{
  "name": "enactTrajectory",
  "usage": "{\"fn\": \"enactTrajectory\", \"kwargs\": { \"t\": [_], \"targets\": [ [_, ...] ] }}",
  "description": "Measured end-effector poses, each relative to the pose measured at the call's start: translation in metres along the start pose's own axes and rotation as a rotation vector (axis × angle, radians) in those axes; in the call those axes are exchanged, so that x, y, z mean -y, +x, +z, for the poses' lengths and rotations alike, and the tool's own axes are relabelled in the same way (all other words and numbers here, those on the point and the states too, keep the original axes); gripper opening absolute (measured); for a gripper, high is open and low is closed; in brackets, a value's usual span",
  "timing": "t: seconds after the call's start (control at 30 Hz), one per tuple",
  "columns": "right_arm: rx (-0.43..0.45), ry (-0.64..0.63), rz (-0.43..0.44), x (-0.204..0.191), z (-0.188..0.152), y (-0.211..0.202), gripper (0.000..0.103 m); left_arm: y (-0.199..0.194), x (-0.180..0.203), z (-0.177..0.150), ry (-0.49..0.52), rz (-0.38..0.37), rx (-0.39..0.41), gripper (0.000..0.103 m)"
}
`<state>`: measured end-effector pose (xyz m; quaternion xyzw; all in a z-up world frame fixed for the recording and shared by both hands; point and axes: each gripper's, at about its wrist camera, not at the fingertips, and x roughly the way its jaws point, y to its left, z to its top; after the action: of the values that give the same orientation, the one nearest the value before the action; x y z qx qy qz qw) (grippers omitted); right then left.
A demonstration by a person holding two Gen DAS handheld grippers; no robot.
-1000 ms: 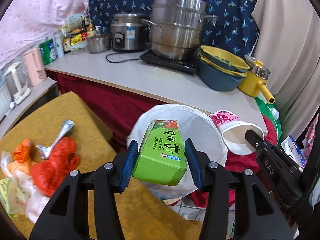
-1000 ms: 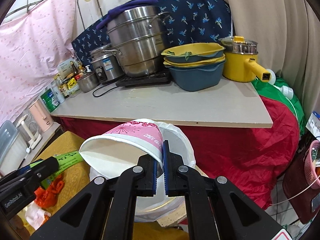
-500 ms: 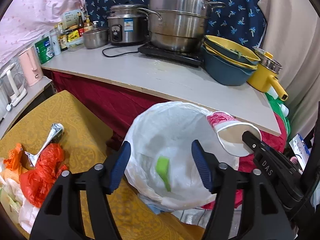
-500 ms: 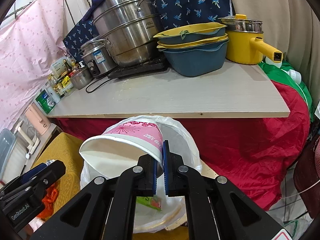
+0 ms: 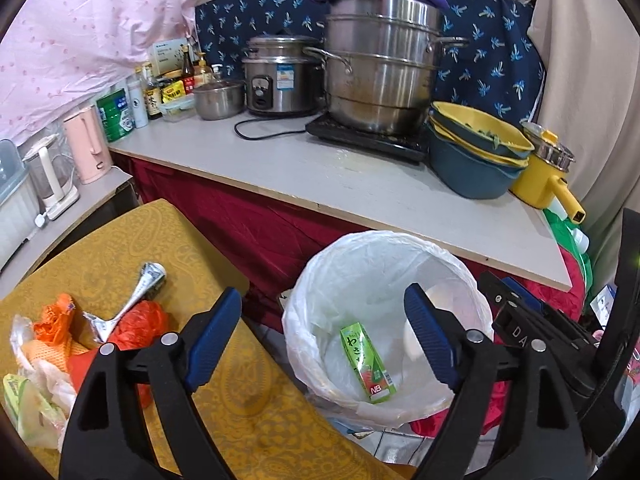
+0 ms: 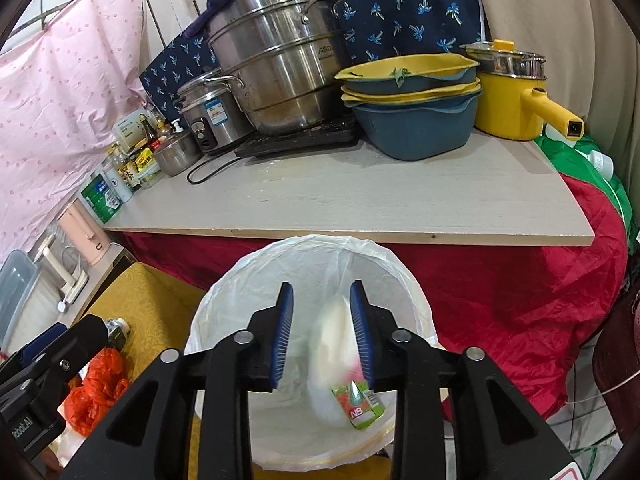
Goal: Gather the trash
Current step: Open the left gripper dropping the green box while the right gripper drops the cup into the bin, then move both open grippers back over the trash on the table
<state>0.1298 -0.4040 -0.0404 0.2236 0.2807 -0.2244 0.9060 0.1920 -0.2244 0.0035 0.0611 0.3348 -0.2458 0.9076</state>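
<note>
A bin lined with a white bag [image 5: 320, 288] [image 6: 224, 304] stands beside the yellow table. A green juice carton [image 5: 366, 362] [image 6: 360, 404] lies inside it. The pink-and-white paper cup [image 6: 334, 336] is a blur falling into the bin below my right gripper; it also shows as a white blur in the left wrist view [image 5: 414, 338]. My left gripper [image 5: 324, 340] is open and empty over the bin's near rim. My right gripper [image 6: 322, 330] is open above the bin. More trash lies on the table: a red plastic bag [image 5: 136, 320] [image 6: 96, 392], orange netting [image 5: 52, 320], crumpled foil [image 5: 140, 288].
A yellow-clothed table [image 5: 100, 248] is at the left. A grey counter [image 5: 360, 176] behind the bin carries a steel steamer [image 5: 384, 64], a rice cooker [image 5: 276, 76], stacked basins [image 5: 472, 152] and a yellow pot [image 5: 544, 176]. Red cloth [image 6: 520, 288] hangs below it.
My left gripper opened and the green carton dropped to the bottom of the bin. My right gripper then opened and let go of the paper cup, which is falling in.
</note>
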Motion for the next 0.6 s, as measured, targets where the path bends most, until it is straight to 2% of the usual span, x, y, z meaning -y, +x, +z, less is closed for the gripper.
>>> {"fn": "enactTrajectory", "kwargs": {
  "t": [0.23, 0.37, 0.6],
  "targets": [
    [0.039, -0.021, 0.029, -0.02, 0.004, -0.028, 0.038, -0.03, -0.018, 0.003, -0.035, 0.01, 0.048, 0.08],
    [0.067, -0.051, 0.049, -0.038, 0.001, -0.049, 0.045, -0.054, -0.035, 0.004, -0.072, 0.019, 0.081, 0.08],
    [0.113, -0.138, 0.098, -0.082, -0.01, -0.089, 0.053, -0.096, -0.07, -0.002, -0.118, 0.084, 0.132, 0.08]
  ]
}}
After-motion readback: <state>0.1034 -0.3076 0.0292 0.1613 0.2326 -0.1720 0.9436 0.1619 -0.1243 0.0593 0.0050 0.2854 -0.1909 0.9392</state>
